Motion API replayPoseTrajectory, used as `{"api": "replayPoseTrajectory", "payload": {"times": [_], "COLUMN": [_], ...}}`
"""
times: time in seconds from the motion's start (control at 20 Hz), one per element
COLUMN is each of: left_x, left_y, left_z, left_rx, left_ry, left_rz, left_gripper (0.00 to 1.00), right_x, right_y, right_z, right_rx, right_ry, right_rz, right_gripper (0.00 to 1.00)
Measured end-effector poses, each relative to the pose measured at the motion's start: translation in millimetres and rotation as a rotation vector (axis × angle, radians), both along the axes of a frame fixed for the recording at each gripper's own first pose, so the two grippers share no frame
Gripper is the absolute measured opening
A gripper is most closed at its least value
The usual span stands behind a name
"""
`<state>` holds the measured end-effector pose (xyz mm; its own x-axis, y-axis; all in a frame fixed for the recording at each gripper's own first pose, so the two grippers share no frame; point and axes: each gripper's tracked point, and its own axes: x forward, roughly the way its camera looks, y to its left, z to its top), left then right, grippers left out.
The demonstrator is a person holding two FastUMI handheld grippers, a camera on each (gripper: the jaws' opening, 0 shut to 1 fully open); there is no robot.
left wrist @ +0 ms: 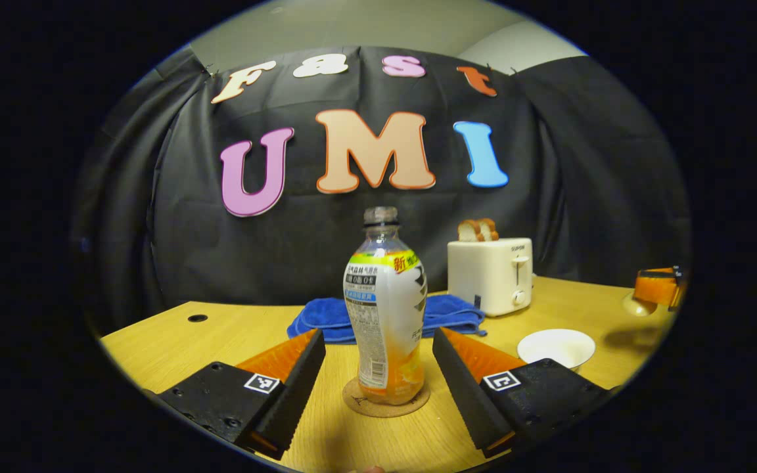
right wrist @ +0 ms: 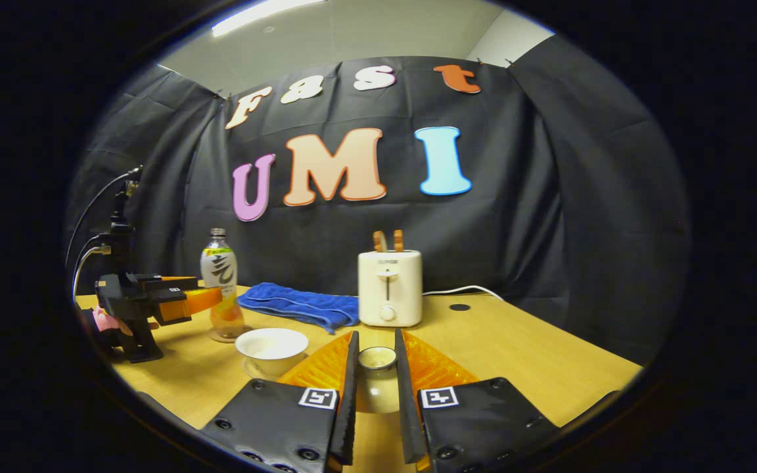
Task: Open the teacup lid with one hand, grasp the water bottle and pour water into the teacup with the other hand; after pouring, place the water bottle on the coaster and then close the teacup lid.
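Black-and-orange jaws, square tag markings

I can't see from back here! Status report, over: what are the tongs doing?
Left tongs open, either side of bottle on coaster. Right tongs shut on lid. Teacup uncovered. Nothing blocking.

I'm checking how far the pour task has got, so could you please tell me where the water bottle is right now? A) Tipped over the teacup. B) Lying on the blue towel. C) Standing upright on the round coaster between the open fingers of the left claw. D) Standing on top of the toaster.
C: the water bottle stands upright on the coaster, with the left claw open on either side and not touching it.
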<state>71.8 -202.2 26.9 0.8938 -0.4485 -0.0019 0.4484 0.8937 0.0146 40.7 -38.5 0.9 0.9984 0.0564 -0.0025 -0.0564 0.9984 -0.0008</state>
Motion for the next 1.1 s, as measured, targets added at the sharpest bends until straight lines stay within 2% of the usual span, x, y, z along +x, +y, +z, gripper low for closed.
{"api": "replayPoseTrajectory", "payload": {"times": [0.4, 0.8, 1.1], "left_x": [-23, -33, -36], "left_y": [36, 74, 71], "left_z": [1, 0, 0], "left_rx": [-0.03, -0.029, -0.029], "left_ry": [0.001, 0.0, 0.001], "left_rz": [0.042, 0.177, 0.162], "left_gripper": [0.96, 0.96, 0.96], "right_x": [36, 63, 72], "right_y": [64, 110, 118], "right_z": [-3, -7, -21], "right_rx": [0.006, 0.008, -0.014], "right_ry": [0.009, 0.034, 0.125], "right_rz": [0.125, 0.227, 0.248], "right_gripper": [0.32, 0.31, 0.32]}}
